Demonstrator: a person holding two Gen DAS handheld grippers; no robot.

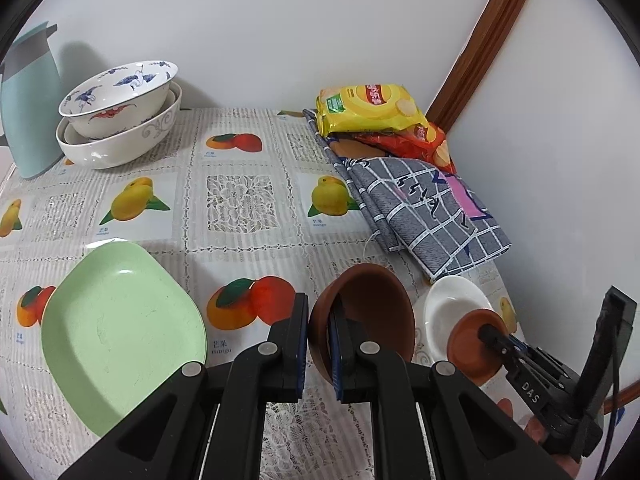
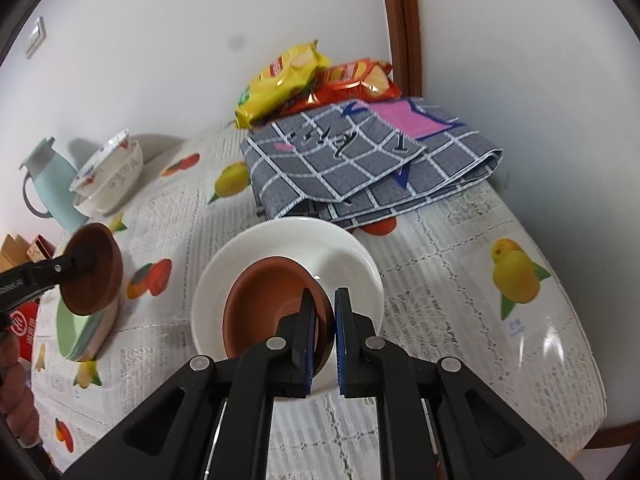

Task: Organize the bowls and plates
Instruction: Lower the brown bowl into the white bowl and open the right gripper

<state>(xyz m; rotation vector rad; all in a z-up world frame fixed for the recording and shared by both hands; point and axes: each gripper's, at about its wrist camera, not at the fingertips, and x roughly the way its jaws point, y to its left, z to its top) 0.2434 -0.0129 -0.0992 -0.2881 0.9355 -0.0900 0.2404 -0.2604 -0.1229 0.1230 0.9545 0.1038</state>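
Black fingers of our left hand-held gripper [image 1: 319,344] pinch the rim of a brown bowl [image 1: 368,312] above the worktop [image 1: 240,216], beside a green plate [image 1: 120,332]. Our right hand-held gripper [image 2: 325,340] clamps a smaller brown bowl [image 2: 272,304], sitting in a white plate [image 2: 352,256].

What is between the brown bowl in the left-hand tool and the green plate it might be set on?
Nothing visible. The left gripper grips the brown bowl by its rim, raised beside the green plate. Only bare fruit-print tablecloth lies between them, and the plate's surface looks bare.
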